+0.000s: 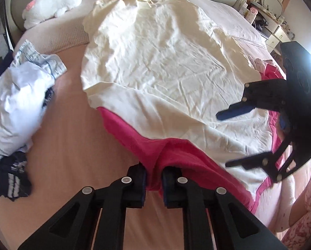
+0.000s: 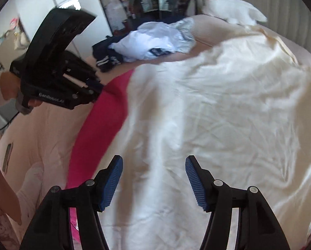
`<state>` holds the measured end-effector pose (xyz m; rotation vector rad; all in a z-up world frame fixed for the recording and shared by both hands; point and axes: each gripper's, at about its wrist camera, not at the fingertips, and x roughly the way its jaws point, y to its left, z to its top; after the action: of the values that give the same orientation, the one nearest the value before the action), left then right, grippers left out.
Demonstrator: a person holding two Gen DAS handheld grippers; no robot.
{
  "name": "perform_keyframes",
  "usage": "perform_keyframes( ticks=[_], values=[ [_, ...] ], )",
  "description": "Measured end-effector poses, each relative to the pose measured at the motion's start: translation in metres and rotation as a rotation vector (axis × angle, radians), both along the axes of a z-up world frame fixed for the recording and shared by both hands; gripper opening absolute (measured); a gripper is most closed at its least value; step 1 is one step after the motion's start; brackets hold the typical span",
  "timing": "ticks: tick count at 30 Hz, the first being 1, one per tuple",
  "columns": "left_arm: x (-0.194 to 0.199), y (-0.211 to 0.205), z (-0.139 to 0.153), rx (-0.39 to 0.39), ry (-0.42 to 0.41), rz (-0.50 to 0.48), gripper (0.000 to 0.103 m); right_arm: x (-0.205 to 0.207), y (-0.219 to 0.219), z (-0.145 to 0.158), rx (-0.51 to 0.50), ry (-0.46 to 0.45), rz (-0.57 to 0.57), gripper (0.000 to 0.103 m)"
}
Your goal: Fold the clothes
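Cream garment (image 1: 159, 66): thin matt cloth, finely creased. Pink garment (image 1: 155, 152) beneath its near edge: thicker, fuzzy matt fabric. Bed sheet (image 1: 72, 145) around cream garment: smooth matt peach cloth. Right gripper (image 2: 153, 181): matt black plastic, ribbed blue pads (image 2: 111, 183), small metal pins.

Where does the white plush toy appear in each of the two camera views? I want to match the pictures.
Left wrist view: the white plush toy lies at the upper left, on the bed by the headboard.
Right wrist view: the toy lies at the upper right, blurred, by the headboard.
Shared landmark: the pile of white and navy clothes.
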<state>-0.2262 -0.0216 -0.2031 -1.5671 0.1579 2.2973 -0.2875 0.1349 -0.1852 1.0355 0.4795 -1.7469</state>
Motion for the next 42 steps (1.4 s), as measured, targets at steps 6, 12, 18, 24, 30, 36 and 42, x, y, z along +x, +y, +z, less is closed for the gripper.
perform_keyframes(
  ticks=[6, 12, 18, 24, 30, 36, 42],
  values=[
    [0.026, -0.032, -0.020, -0.143, -0.052, 0.042, 0.010, -0.002, -0.057, -0.018, 0.067, 0.146, 0.025, 0.062],
    [0.053, -0.098, -0.033, -0.119, -0.105, 0.202, 0.010, -0.056, -0.052, -0.029, 0.185, 0.057, -0.025, 0.048],
    [0.054, -0.097, -0.055, 0.152, -0.179, 0.171, 0.032, -0.069, -0.063, 0.001, 0.185, -0.076, 0.076, 0.048],
    [0.035, -0.051, -0.071, 0.262, -0.117, 0.085, 0.044, -0.023, -0.063, -0.001, 0.149, -0.129, 0.234, 0.058],
    [-0.001, -0.063, 0.003, 0.219, 0.148, 0.133, 0.017, -0.028, -0.044, -0.043, 0.334, 0.026, 0.064, 0.060],
    [-0.002, -0.074, -0.012, 0.142, 0.066, 0.089, 0.020, -0.083, 0.014, -0.028, 0.311, -0.049, -0.246, 0.060],
    [0.038, -0.039, -0.056, 0.274, -0.152, -0.024, 0.076, -0.067, 0.014, -0.007, 0.302, 0.087, -0.205, 0.060]
  ],
)
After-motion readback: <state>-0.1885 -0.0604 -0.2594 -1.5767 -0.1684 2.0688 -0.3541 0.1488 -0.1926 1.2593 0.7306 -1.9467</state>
